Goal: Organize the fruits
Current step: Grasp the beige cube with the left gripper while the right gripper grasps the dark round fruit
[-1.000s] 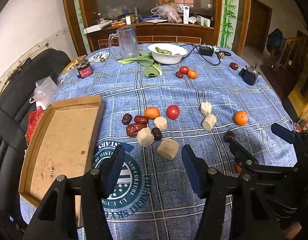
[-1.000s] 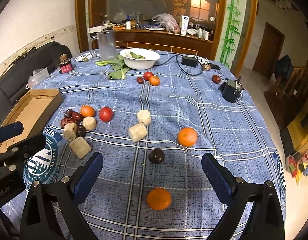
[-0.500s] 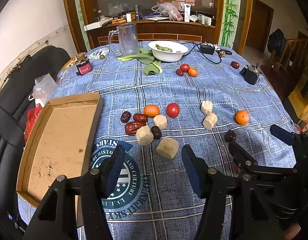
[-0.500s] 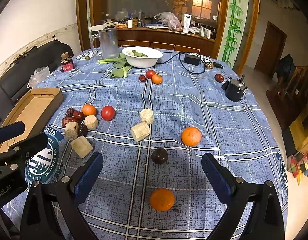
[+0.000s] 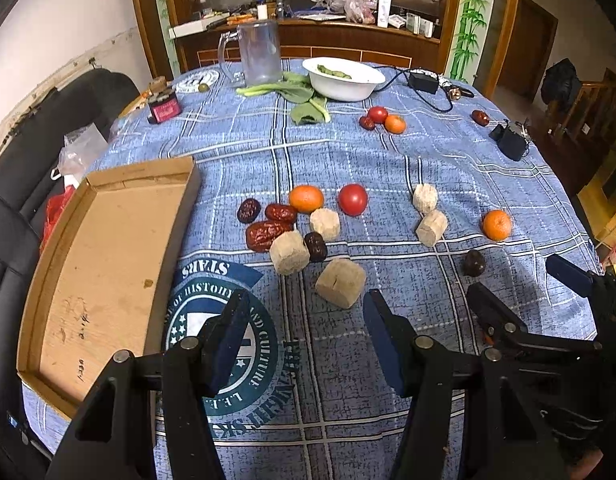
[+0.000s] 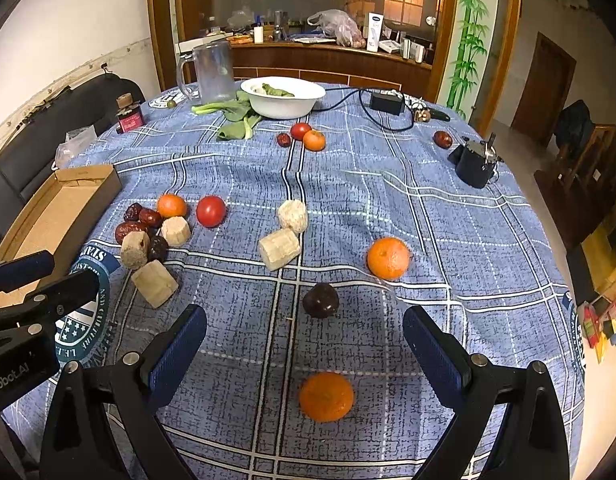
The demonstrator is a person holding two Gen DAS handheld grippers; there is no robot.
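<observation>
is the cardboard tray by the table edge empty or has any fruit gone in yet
Empty. The cardboard tray shows only its bare brown floor with a few marks; the fruit all still lies out on the tablecloth.

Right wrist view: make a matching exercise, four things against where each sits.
Things
1. bowl
2. box
3. nearest orange
4. red tomato

Places
A. at the table's left edge
B. between the right gripper's open fingers, low in the picture
C. at the far end, beside the clear jug
D. just right of an orange in the left cluster

Pairs: 1-C, 2-A, 3-B, 4-D
</observation>
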